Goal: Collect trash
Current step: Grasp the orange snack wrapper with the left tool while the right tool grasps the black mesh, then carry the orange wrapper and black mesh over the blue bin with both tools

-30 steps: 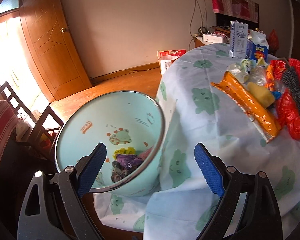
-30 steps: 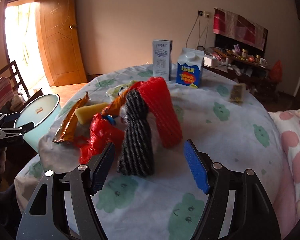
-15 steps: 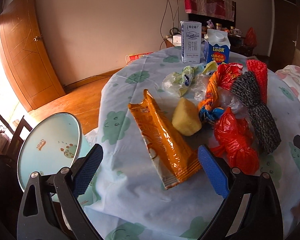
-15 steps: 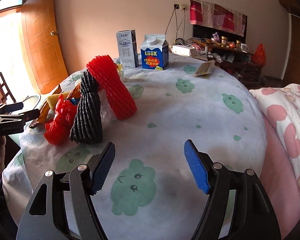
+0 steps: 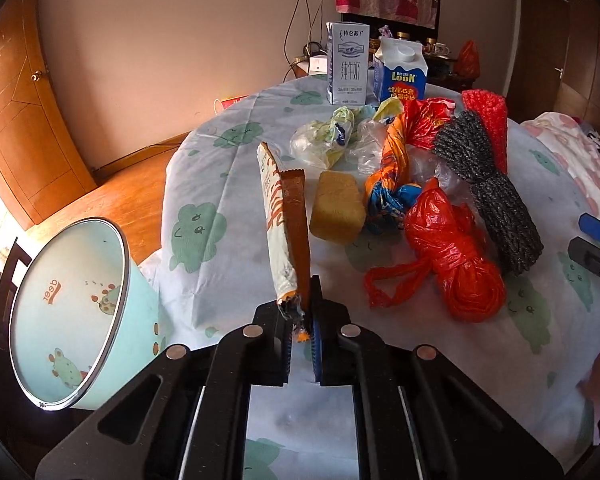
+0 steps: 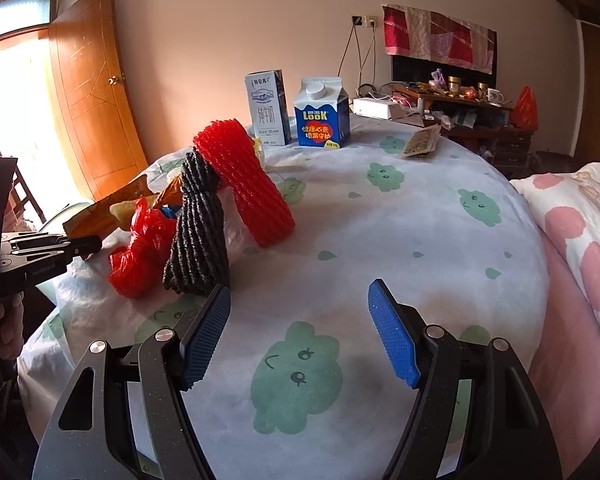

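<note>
Left wrist view: half a second ago the left hand-held gripper (image 5: 302,330) stood wide apart over the wrapper (image 5: 285,224); now it is clamped on the wrapper's near end, which stands up on edge from the bench (image 5: 220,200). The sponge (image 5: 336,208), red bag (image 5: 456,264) and grey net (image 5: 496,200) lie as before. The bin (image 5: 72,312) sits off the bench's left edge, beside a wooden door (image 5: 24,120).

Right wrist view: the right hand-held gripper (image 6: 300,332) stays apart and empty over the cloud-print cloth; two cartons (image 6: 296,112) stand at the far edge, a bed (image 6: 580,240) to the right.
</note>
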`<state>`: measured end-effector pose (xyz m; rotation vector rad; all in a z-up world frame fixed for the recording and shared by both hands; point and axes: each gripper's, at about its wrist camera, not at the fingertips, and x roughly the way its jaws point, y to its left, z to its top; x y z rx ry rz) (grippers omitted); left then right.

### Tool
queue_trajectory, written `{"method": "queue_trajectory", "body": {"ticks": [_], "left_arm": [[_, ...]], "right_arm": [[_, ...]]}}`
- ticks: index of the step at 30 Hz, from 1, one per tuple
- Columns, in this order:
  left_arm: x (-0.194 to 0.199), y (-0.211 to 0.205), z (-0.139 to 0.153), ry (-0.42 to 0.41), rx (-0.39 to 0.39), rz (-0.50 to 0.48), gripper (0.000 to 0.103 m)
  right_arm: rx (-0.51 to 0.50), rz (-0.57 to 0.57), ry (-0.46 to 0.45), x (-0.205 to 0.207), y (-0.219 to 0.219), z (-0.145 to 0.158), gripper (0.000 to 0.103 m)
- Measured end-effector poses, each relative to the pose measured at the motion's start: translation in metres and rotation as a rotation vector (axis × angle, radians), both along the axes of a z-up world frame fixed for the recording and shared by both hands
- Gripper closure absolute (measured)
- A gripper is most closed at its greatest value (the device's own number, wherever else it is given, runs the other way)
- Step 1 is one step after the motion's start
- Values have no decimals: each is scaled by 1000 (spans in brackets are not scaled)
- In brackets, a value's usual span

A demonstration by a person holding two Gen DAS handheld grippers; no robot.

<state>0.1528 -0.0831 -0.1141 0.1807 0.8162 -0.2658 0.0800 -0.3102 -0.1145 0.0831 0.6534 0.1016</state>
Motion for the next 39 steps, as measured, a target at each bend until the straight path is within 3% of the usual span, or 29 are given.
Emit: {"method": "queue_trajectory", "body": {"ticks": [10, 15, 21, 22, 24, 33, 39], "left_arm": [[-13, 41, 27, -80, -21, 54, 96], [-16, 69, 25, -73, -15, 102, 96], [-17, 91, 21, -69, -5, 144, 96], [-17, 93, 20, -68, -3, 147, 96], [-18, 96, 20, -71, 1, 152, 96], [-25, 116, 33, -124, 24, 186, 96], [-25, 141, 34, -124, 32, 242, 96]], "right_arm": [[23, 94, 17, 20, 35, 11, 38], [59, 137, 80, 33, 51, 3, 45], [74, 124, 91, 35, 53, 4, 45], [70, 126, 106, 38, 54, 2, 55], [59, 159, 148, 45, 58, -4, 85], [-112, 218, -3, 38, 94, 37, 87], [-146, 308, -26, 63, 131, 56, 87]]}}
